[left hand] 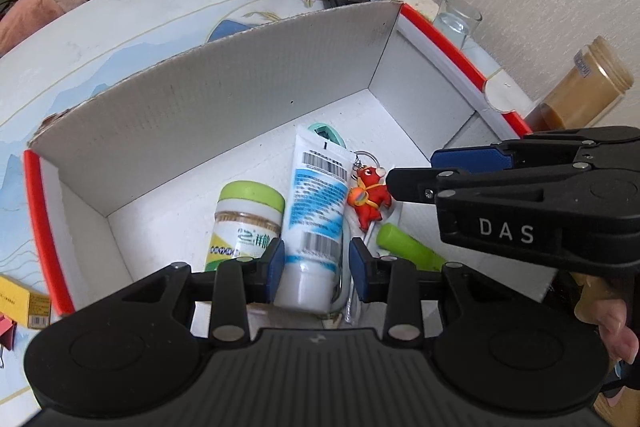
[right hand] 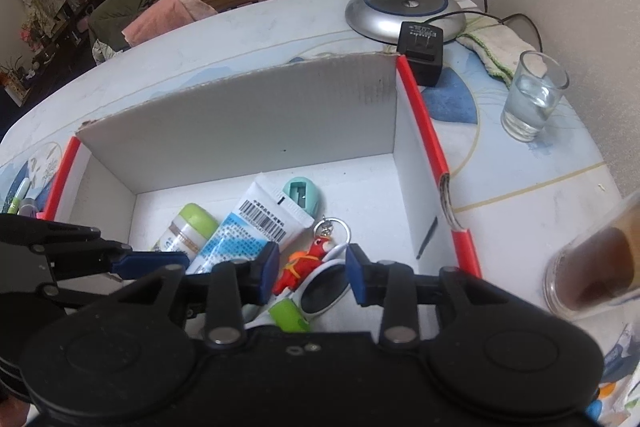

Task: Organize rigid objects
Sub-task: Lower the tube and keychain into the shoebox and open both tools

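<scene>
Both grippers hover over box point(right hand: 240, 115) holding tube point(right hand: 244, 227), keychain point(right hand: 304, 263).

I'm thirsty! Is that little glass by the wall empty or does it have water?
It has water. The glass stands upright on the table, and clear liquid fills roughly its lower half.

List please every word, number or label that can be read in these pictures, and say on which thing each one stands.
"DAS": white letters on the side of the right tongs.
White tube: barcodes and blue print, too small to read.
Green-capped bottle: label characters, too blurred to read.
Black power adapter: white print, too small to read.
Yellow box: small print and barcode, unreadable.
Brown jar: label unreadable.
</scene>
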A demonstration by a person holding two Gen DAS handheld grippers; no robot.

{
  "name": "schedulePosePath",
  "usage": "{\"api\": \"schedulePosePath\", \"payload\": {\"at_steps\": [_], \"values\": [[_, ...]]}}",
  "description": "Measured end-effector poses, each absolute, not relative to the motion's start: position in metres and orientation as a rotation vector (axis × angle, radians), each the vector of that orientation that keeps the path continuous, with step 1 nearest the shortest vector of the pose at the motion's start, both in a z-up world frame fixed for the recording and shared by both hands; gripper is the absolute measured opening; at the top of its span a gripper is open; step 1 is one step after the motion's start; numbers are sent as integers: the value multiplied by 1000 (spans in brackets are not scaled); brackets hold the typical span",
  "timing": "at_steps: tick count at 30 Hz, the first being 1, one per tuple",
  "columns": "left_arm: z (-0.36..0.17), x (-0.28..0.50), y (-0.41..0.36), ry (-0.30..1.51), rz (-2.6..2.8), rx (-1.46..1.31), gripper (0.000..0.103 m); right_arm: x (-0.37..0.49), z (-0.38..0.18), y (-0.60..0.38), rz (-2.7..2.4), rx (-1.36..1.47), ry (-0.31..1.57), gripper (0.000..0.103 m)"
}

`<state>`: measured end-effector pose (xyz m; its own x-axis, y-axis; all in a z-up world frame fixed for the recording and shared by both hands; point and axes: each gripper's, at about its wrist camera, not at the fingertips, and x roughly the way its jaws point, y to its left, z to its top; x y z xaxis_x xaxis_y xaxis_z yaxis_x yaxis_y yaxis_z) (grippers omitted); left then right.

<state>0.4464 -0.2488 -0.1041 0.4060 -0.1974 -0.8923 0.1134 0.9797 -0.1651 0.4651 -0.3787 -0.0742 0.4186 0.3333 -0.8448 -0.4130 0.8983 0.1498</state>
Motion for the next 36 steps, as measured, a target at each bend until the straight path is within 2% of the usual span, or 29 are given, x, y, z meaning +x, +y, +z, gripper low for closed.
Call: {"api": "schedulePosePath", "payload": {"at_steps": [3, 7, 15, 19, 22, 28, 36], "values": [[-98, 440, -248, 1121, -195, -91, 34, 460, -70, -380, 466, -76, 1028, 38], [-89, 431, -247, 1092, -181, -98, 43, 452, -62, -383, 471, -72, 1009, 41], [-70, 410, -237, 1039, -168, -124, 44, 435, -46, -386, 484, -65, 971, 47], [-59, 399, -234, 1000, -159, -132, 59, 423, -36, -386, 491, -58, 947, 57], [-52, 390, -230, 982, -159, -137, 59, 416, -29, -388, 499, -44, 929, 66], [-43, 370, -219, 948, -149, -154, 64, 402, -16, -388, 519, -28, 905, 75], [-35, 347, -195, 918, -137, -187, 65, 381, -4, -379, 539, -12, 885, 85]]}}
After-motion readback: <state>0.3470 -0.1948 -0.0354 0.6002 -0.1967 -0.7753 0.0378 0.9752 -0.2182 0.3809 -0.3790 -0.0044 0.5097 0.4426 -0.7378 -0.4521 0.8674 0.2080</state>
